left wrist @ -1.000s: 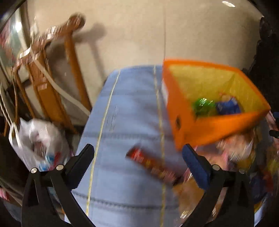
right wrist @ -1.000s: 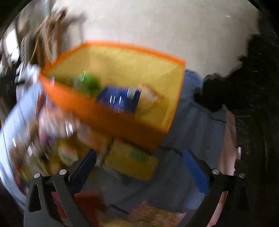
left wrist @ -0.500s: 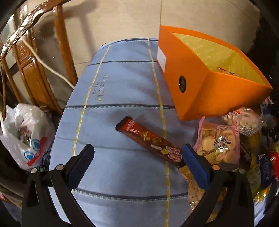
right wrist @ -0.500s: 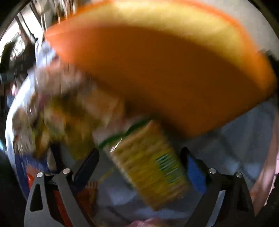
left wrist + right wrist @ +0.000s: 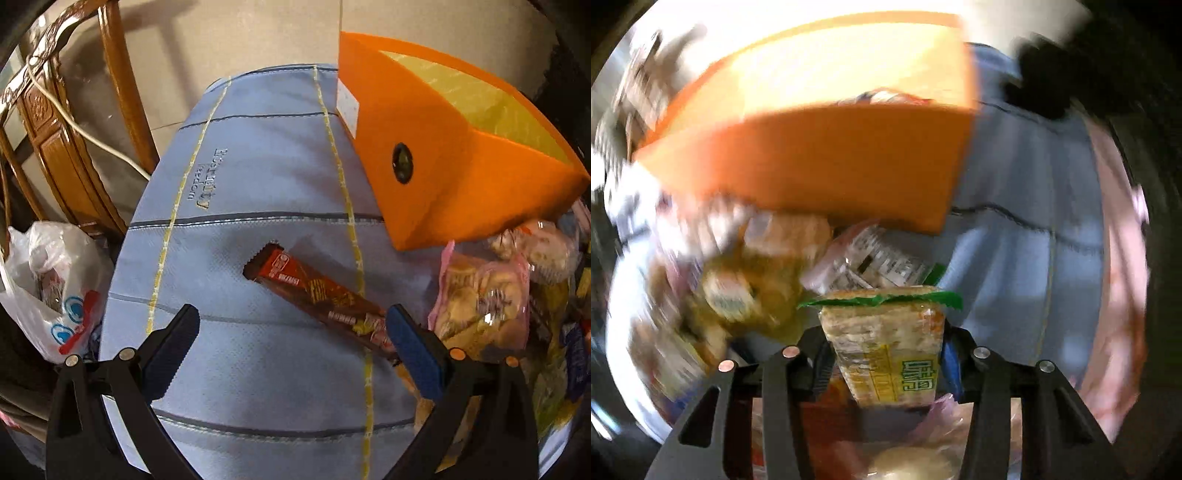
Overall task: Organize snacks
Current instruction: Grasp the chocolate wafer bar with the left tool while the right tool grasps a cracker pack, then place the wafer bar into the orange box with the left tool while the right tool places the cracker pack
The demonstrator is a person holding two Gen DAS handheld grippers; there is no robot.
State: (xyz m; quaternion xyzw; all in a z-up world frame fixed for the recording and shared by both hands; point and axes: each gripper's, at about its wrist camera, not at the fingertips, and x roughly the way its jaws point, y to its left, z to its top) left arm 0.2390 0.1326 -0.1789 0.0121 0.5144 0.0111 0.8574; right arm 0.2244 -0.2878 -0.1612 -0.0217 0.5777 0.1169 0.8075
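Observation:
A long brown-and-red chocolate bar (image 5: 321, 299) lies on the blue cloth (image 5: 258, 177), between the fingers of my open left gripper (image 5: 291, 350), its right end by the right fingertip. An orange box (image 5: 436, 155) with a yellow lining stands behind it. My right gripper (image 5: 886, 362) is shut on a yellow cracker pack with a green end (image 5: 886, 343), held in front of the orange box (image 5: 820, 155). The right wrist view is blurred.
A heap of bagged snacks (image 5: 491, 295) lies right of the bar and below the box (image 5: 746, 280). A wooden chair (image 5: 62, 147) and a white plastic bag (image 5: 48, 284) are off the table's left edge.
My left gripper has come down closer to the chocolate bar. My right gripper has closed on the yellow cracker pack and lifted it up from the pile.

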